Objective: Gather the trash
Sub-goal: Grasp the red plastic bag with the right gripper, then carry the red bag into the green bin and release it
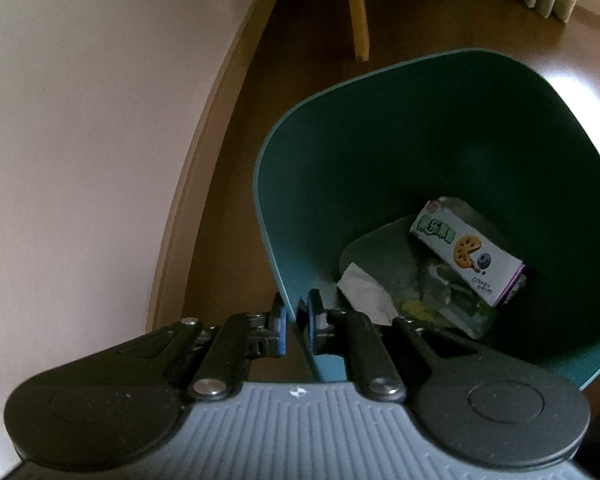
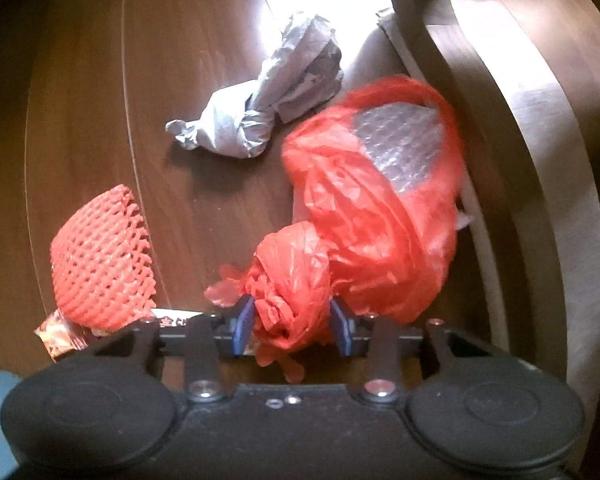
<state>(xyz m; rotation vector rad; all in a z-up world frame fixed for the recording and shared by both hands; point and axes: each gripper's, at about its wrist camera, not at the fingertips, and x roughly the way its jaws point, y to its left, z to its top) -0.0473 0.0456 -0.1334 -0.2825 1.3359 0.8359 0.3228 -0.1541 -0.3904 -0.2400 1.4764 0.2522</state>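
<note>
1. While the left gripper (image 1: 297,322) pinches the near rim of the green bin (image 1: 440,128), its blue pads closed on the thin wall, the bin sits tilted toward the camera on the wooden floor, a pale wall to its left.
2. Inside the bin, some trash is already collected: a white crumpled paper (image 1: 366,294) at the near left, clear plastic wrapping (image 1: 452,300) beside it, and a biscuit box (image 1: 470,256) leaning to the right.
3. In the right wrist view, a red foam net (image 2: 102,258) lies at the near left, on top of a small snack wrapper (image 2: 60,336).
4. Farther off, near the middle, a twisted grey paper wad (image 2: 268,112) rests on the floor.
5. The right gripper (image 2: 294,320) has its fingers partly closed around the knotted neck of a red plastic bag (image 2: 372,208), which holds bubble wrap and lies against a wooden furniture base (image 2: 540,160) on the right.
6. Judging by this, the job is partway done: the bag, net, wrapper and wad are not yet binned.
</note>
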